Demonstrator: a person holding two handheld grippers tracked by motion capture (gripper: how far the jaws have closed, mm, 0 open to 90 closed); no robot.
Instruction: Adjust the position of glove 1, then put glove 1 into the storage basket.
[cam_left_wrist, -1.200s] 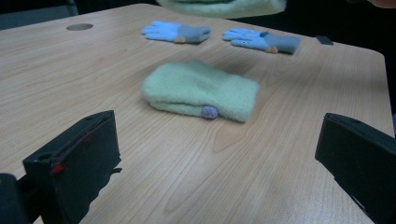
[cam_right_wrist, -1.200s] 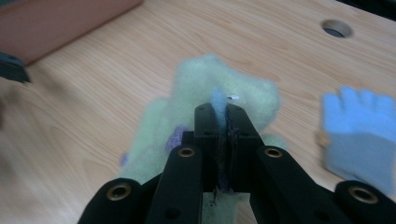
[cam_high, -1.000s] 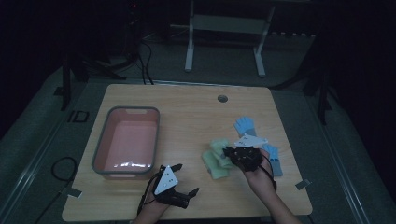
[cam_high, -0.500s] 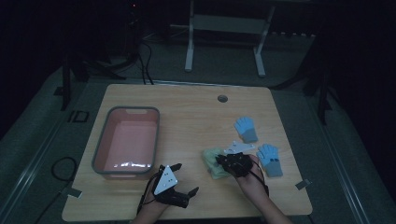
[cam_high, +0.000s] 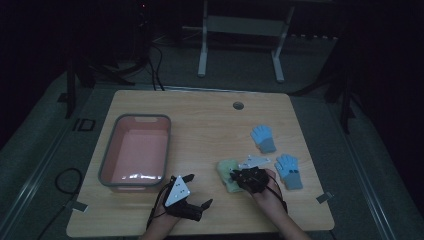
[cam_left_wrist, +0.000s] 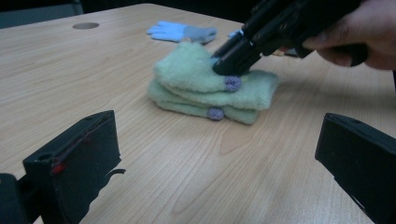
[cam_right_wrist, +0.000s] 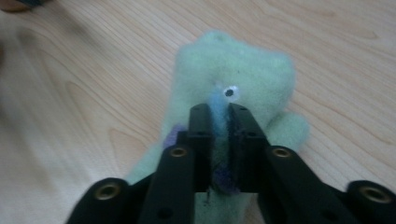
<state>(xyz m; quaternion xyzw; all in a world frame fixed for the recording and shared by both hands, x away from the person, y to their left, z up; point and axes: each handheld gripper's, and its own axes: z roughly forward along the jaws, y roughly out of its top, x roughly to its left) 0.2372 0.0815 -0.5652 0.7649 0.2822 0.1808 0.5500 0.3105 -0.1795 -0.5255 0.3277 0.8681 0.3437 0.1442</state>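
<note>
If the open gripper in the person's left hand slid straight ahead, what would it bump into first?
Probably the green gloves, stacked straight ahead of the left gripper with bare table between. The right gripper already pinches them at the top. Depth is hard to judge.

A light wooden table with rounded corners carries everything. A pink rectangular tub with a grey rim sits on its left half. On the right half lie two blue gloves with grey cuffs, one farther and one nearer the right edge. A stack of pale green fuzzy mittens rests near the front, right of centre, with a white tag just beside it. A round cable hole sits near the far edge.
</note>
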